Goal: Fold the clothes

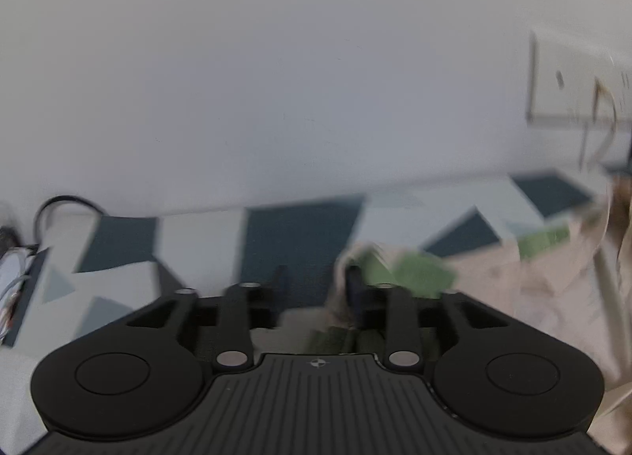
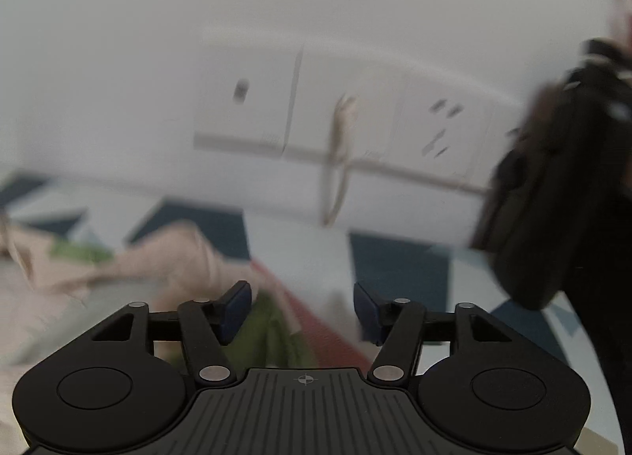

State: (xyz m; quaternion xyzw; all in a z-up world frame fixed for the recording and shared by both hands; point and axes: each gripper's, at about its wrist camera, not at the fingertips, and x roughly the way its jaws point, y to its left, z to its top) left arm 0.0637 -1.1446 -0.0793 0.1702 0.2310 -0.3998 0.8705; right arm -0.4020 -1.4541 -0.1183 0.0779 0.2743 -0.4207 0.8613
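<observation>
Right hand-held gripper (image 2: 302, 310) gapes — left hand-held gripper (image 1: 316, 285) blurred.

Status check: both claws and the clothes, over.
Left claw open, right claw open, both empty. Pink and green clothes crumpled on patterned surface. Dark blurred object at right.

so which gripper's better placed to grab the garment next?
Right, probably. The right gripper has its jaws open with the pink-green garment between them; the left gripper sits at the cloth's edge.

Garment (image 2: 173, 257) on the patterned cloth (image 2: 395, 261), ahead-left of the right gripper (image 2: 302, 310); wall (image 2: 316, 0) behind.
</observation>
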